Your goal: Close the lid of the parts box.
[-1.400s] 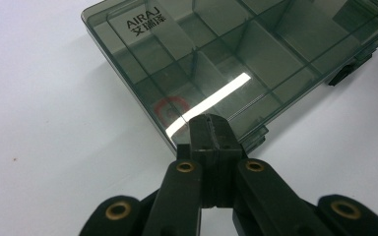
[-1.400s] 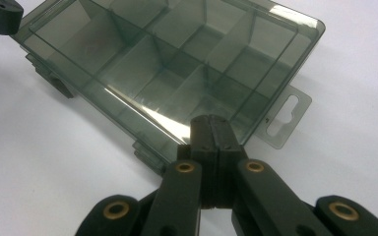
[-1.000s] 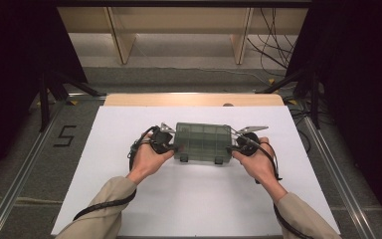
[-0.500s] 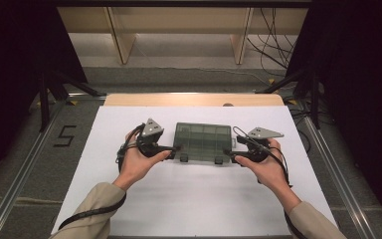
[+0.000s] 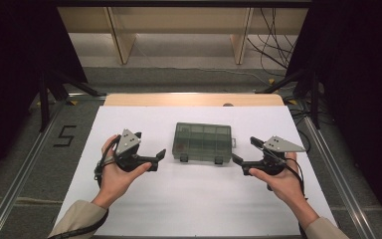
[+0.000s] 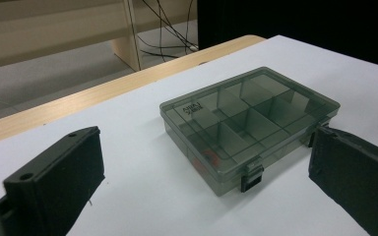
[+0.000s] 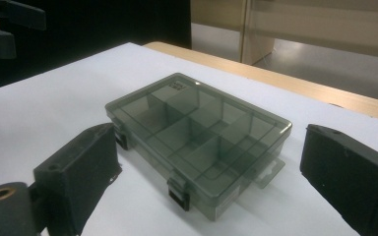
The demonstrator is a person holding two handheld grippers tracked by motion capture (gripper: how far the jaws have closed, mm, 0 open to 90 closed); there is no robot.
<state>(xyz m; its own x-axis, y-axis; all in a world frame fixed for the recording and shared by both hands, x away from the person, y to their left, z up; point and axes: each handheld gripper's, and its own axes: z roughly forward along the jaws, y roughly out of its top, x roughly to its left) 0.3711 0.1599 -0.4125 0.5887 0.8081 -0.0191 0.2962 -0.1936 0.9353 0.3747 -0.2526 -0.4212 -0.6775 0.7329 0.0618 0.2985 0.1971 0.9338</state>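
We have a smoky grey box (image 5: pixel 202 142) lying flat on the white sheet (image 5: pixel 194 209) that covers the desk (image 5: pixel 194 99), about in the middle. Its lid is down and its two black clips (image 6: pixel 251 178) face us. Our left gripper (image 5: pixel 149 159) sits just to the left of the box and our right gripper (image 5: pixel 238 162) just to the right, and neither one touches it. The jaws on both have just been opening and are now spread wide, with nothing between them. We think the box sits in the middle so both hands can get to it from each side. From up high we see both hands (image 5: pixel 117 172) and the whole sheet. The left gripper view comes close and shows the little rooms inside the box, with something small and red (image 6: pixel 209 156) in one.
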